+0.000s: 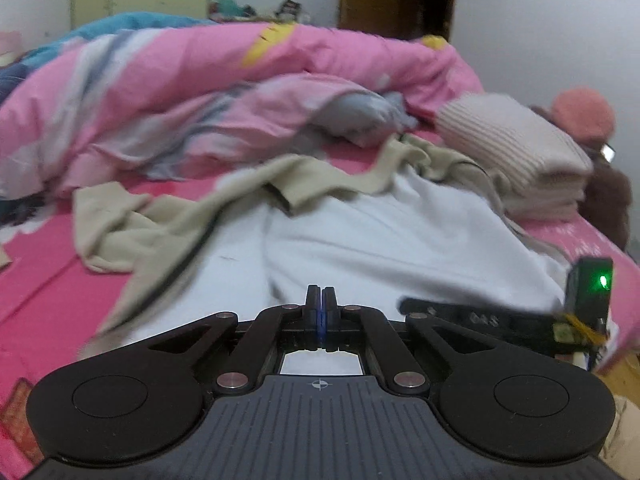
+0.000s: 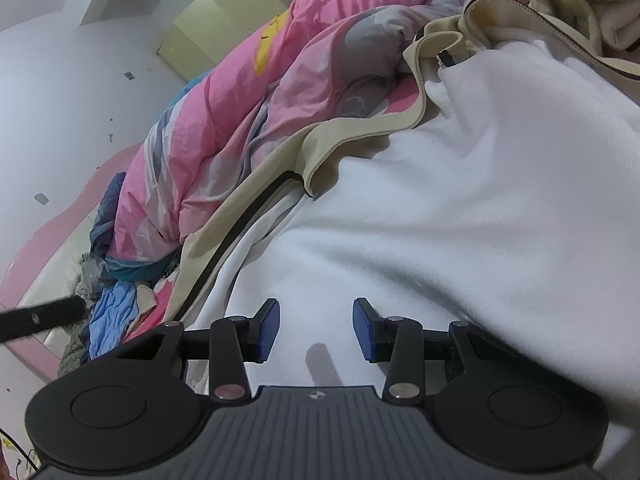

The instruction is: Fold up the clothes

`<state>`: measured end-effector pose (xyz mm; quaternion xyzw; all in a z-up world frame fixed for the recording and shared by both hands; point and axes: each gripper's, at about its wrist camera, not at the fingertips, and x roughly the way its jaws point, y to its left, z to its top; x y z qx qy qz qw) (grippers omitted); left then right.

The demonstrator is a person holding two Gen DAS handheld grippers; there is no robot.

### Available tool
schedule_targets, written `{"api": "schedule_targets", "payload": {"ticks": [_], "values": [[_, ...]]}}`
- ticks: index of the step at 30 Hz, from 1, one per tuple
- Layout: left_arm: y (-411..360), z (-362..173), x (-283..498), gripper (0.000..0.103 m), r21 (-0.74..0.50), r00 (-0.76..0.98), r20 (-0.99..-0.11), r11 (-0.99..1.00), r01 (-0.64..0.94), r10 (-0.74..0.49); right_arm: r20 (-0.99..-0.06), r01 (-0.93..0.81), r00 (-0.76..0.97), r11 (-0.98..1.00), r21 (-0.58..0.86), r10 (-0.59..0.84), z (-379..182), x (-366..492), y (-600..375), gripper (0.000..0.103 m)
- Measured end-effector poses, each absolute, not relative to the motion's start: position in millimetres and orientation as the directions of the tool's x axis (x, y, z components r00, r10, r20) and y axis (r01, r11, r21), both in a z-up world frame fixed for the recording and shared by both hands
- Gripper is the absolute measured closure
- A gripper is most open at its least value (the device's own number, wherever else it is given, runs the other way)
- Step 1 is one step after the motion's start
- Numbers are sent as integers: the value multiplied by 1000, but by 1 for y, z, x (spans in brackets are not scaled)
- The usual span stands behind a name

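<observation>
Both views lit by soft, even indoor light, cool white cast; no hard glare. Left wrist view: heavy motion blur across the pink quilt [image 1: 200, 92], beige garment [image 1: 168, 216] and white garment [image 1: 380, 232]; only the gripper body at bottom stays sharp. Green LED [image 1: 603, 281] at right edge blooms slightly. Right wrist view much crisper; faint shadow [image 2: 322, 364] on white cloth betw. the jaws. Fisheye bends edges in both, corners vignetted dark, esp. upper left & right.
</observation>
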<state>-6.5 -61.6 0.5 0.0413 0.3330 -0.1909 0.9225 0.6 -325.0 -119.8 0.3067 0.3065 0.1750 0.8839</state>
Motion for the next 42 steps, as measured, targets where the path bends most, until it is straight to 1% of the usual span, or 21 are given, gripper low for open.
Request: {"api": "schedule_targets", "payload": {"ticks": [3, 7, 10, 12, 14, 18, 21, 25, 28, 30, 31, 32, 33, 35, 36, 38, 39, 40, 42], "values": [[-52, -10, -8, 102, -39, 713, -641, 940, 338, -283, -433, -127, 750, 750, 649, 501, -120, 0, -325, 60], [-10, -22, -10, 101, -7, 731, -665, 980, 199, -154, -424, -144, 728, 725, 673, 538, -118, 2, -323, 59], [23, -33, -10, 100, 8, 718, -693, 996, 93, -62, -388, -200, 692, 678, 707, 609, -105, 3, -310, 59], [39, -43, -9, 100, -12, 708, -705, 999, 40, -37, -356, -254, 657, 639, 726, 665, -90, 9, -292, 57], [55, -51, -9, 100, -38, 698, -716, 999, -4, -25, -322, -310, 604, 587, 748, 729, -75, 20, -268, 52], [63, -61, -12, 100, -67, 704, -709, 998, 6, -52, -301, -313, 429, 452, 835, 852, -73, 64, -209, 50], [68, -61, -17, 100, -80, 717, -693, 996, 24, -73, -366, -241, 319, 448, 861, 874, -89, 94, -157, 51], [80, -60, -23, 100, -114, 735, -671, 993, 26, -97, -419, -139, 230, 455, 879, 879, -108, 127, -104, 51], [90, -60, -27, 100, -134, 741, -664, 991, 15, -101, -471, -148, 192, 499, 854, 861, -108, 139, -70, 51], [95, -59, -29, 100, -136, 749, -655, 991, 9, -97, -528, -163, 175, 553, 817, 831, -108, 143, -52, 51], [96, -58, -29, 100, -132, 756, -648, 991, 7, -91, -555, -162, 169, 579, 799, 814, -109, 144, -45, 54], [97, -57, -30, 100, -126, 764, -639, 992, 5, -85, -578, -162, 161, 599, 784, 800, -111, 144, -40, 67], [97, -57, -30, 100, -116, 772, -631, 993, 3, -76, -600, -160, 160, 621, 768, 784, -113, 144, -36, 72], [96, -56, -28, 100, -81, 786, -615, 997, 4, -53, -611, -145, 168, 633, 761, 773, -117, 141, -36, 81], [95, -57, -25, 97, -58, 793, -607, 998, 7, -41, -612, -137, 172, 634, 761, 772, -119, 140, -37, 83], [92, -58, -18, 83, -5, 794, -607, 1000, 11, -12, -611, -127, 182, 634, 762, 770, -121, 138, -39, 94], [90, -59, -16, 69, 20, 793, -609, 1000, 9, 5, -606, -127, 188, 631, 765, 773, -120, 138, -41, 97], [89, -59, -16, 64, 35, 797, -603, 999, 5, 17, -599, -137, 196, 627, 767, 776, -117, 137, -44, 99], [89, -56, -19, 62, 45, 811, -585, 999, 6, 22, -579, -173, 217, 615, 770, 786, -105, 134, -51, 100]]}}
